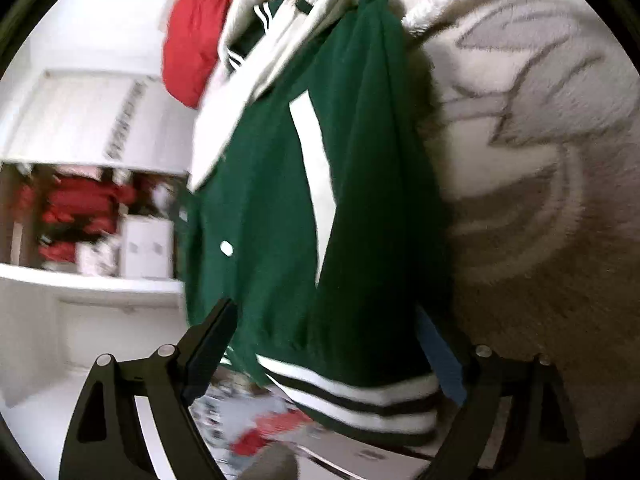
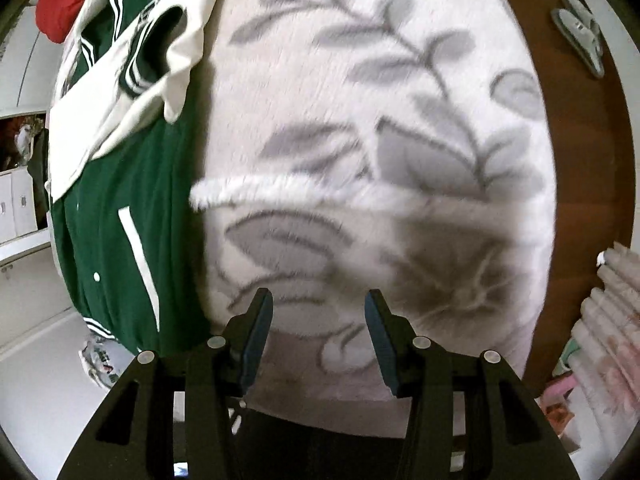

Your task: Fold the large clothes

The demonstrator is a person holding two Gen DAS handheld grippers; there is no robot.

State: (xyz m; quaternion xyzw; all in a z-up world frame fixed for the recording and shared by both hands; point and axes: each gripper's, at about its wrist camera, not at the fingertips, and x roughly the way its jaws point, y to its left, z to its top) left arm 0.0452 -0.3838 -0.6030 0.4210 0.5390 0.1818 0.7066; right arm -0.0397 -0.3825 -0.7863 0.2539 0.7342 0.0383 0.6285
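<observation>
Left wrist view: the left gripper (image 1: 332, 344) has its jaws spread wide, and nothing is pinched. The green jacket (image 1: 288, 208), with white sleeves and a striped hem (image 1: 360, 396), lies ahead of the jaws and reaches down between them; its hem sits in the gap without visibly touching either pad, though blur makes this hard to judge. To the right of the jaws spreads a white blanket (image 1: 532, 128) with a grey leaf pattern. A red garment (image 1: 196, 36) lies far ahead, beyond the jacket's collar.

Right wrist view: the right gripper (image 2: 319, 304) holds its jaws partly apart with nothing between them, only the blanket (image 2: 360, 120) below. The jacket (image 2: 120, 184) lies well to the left of the jaws, spread flat on the blanket, one white sleeve (image 2: 120, 92) folded across its chest. A brown floor (image 2: 580, 152) shows to the right of the blanket.
</observation>
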